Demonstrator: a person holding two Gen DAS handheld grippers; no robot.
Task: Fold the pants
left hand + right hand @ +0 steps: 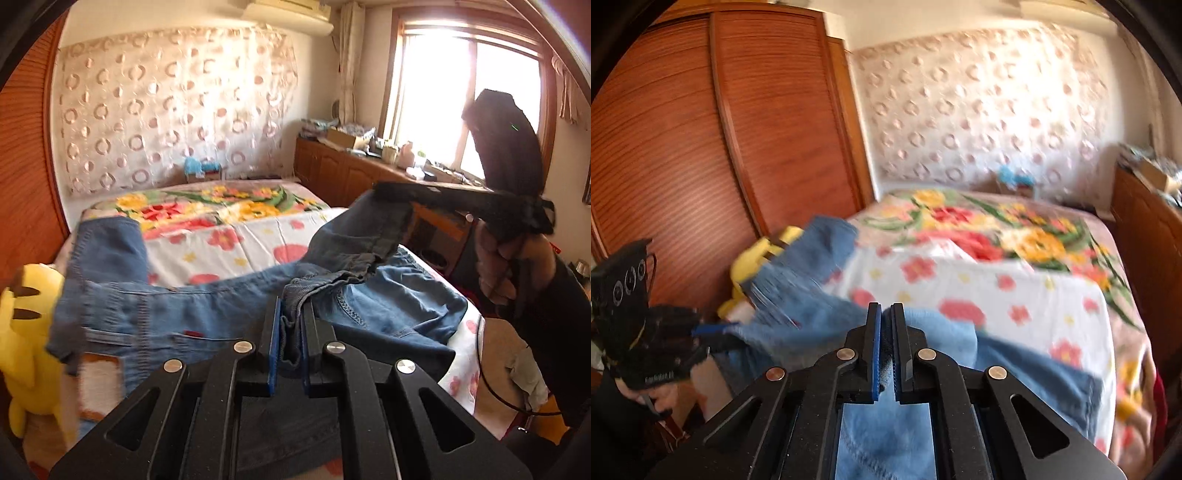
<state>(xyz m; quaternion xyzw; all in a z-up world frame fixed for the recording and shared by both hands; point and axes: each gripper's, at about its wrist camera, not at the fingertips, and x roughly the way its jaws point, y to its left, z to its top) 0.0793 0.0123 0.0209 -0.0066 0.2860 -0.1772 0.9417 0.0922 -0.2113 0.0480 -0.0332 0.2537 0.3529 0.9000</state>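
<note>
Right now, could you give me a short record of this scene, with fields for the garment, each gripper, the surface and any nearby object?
garment: blue jeans, partly lifted off the bed
left gripper: shut on a bunched fold of denim
right gripper: shut on jeans fabric, held higher
surface: bed with floral sheet
nearby object: yellow plush toy at the bed's left edge

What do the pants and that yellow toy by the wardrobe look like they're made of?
The pants look like faded blue denim: woven, matte, with visible topstitched seams and a pocket edge. The yellow plush toy looks like soft, fuzzy synthetic pile, though it is partly cut off. Both the left gripper and right gripper pinch the denim.
</note>
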